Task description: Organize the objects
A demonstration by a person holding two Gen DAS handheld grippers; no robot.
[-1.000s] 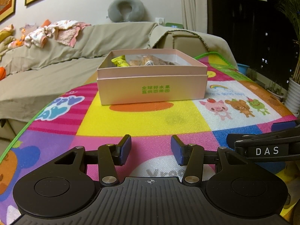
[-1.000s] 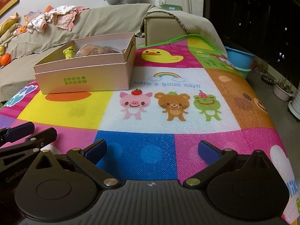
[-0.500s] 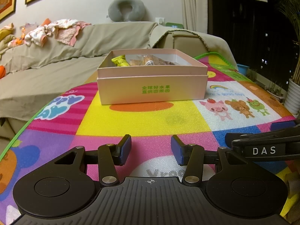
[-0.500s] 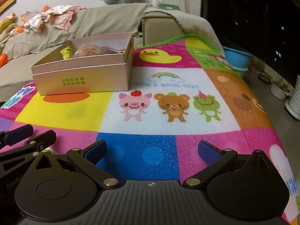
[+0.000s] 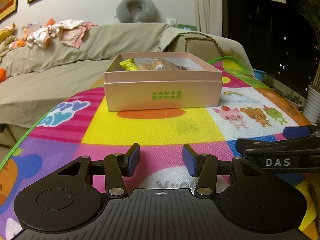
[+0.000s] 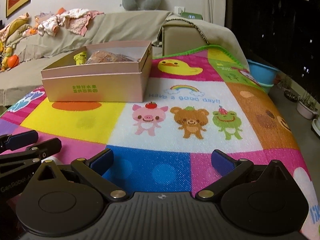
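An open pink box (image 5: 163,92) with green print stands on the colourful play mat (image 5: 160,128); it also shows in the right wrist view (image 6: 96,88). Inside it lie a yellow-green packet (image 5: 129,65) and clear bags of brown snacks (image 5: 160,65). My left gripper (image 5: 161,158) is open and empty, low over the mat in front of the box. My right gripper (image 6: 162,160) is open wide and empty, over the blue square to the right of the left one.
A beige covered sofa (image 5: 60,60) with a pile of clothes (image 5: 60,32) stands behind the mat. A grey neck pillow (image 5: 136,7) sits on its back. A blue basin (image 6: 262,74) and plant pots (image 6: 306,108) are on the floor at right.
The right wrist view has tilted slightly, so the box and mat sit a little differently in frame. The left gripper has barely moved. Both stay open and empty.
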